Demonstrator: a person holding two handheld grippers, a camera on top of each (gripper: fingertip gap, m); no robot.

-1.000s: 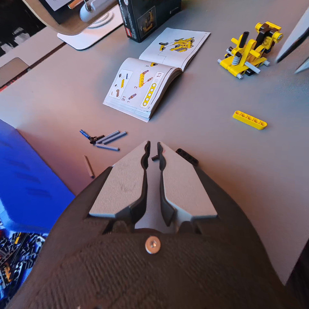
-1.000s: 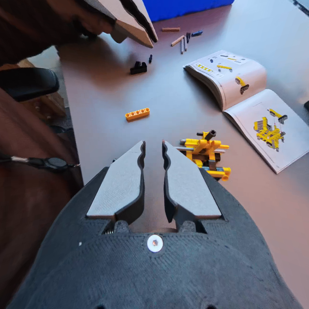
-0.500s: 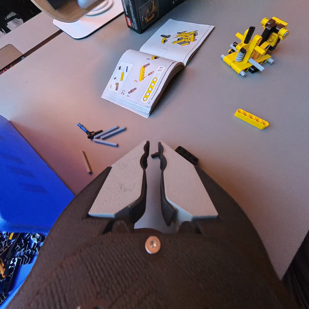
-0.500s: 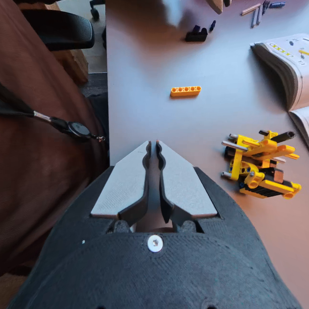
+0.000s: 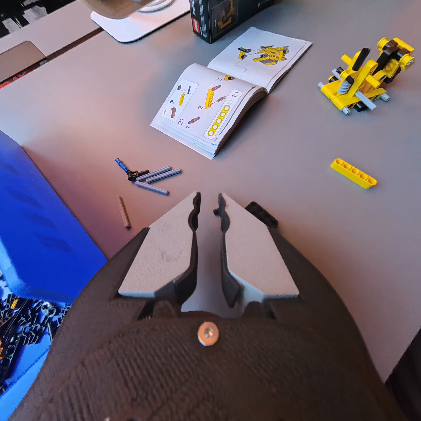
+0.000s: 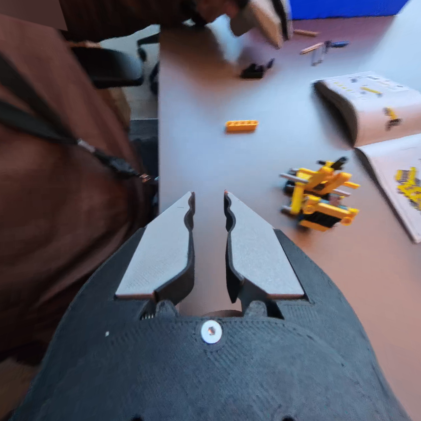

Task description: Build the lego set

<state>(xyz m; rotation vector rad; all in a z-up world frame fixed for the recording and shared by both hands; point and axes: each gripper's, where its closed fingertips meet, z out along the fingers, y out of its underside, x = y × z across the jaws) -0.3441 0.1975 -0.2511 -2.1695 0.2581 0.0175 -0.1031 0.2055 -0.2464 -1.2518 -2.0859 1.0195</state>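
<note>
My left gripper (image 5: 209, 197) is open by a narrow gap and empty, low over the grey table (image 5: 296, 239). A small black pin (image 5: 216, 211) lies by its right fingertip. A black beam (image 5: 262, 214) is partly hidden behind that finger. A yellow beam (image 5: 353, 173) lies to the right and the yellow model (image 5: 364, 77) stands at the far right. My right gripper (image 6: 209, 193) is open and empty near the table's edge, with the yellow beam (image 6: 241, 126) ahead and the model (image 6: 319, 198) to its right. The view is blurred.
An open instruction booklet (image 5: 227, 95) lies mid-table, with grey axles (image 5: 157, 177), a blue pin (image 5: 120, 164) and a tan axle (image 5: 123, 211) to its left. A blue parts bin (image 5: 34, 216) is at left and a black box (image 5: 223, 18) at the back. A person in brown (image 6: 57, 182) stands beside the table edge. Tip to tip, the grippers are about 25 cm apart.
My left gripper's gap has widened slightly over the black pin. My right gripper closed almost fully half a second ago and has opened again, while swinging away from the model towards the table edge.
</note>
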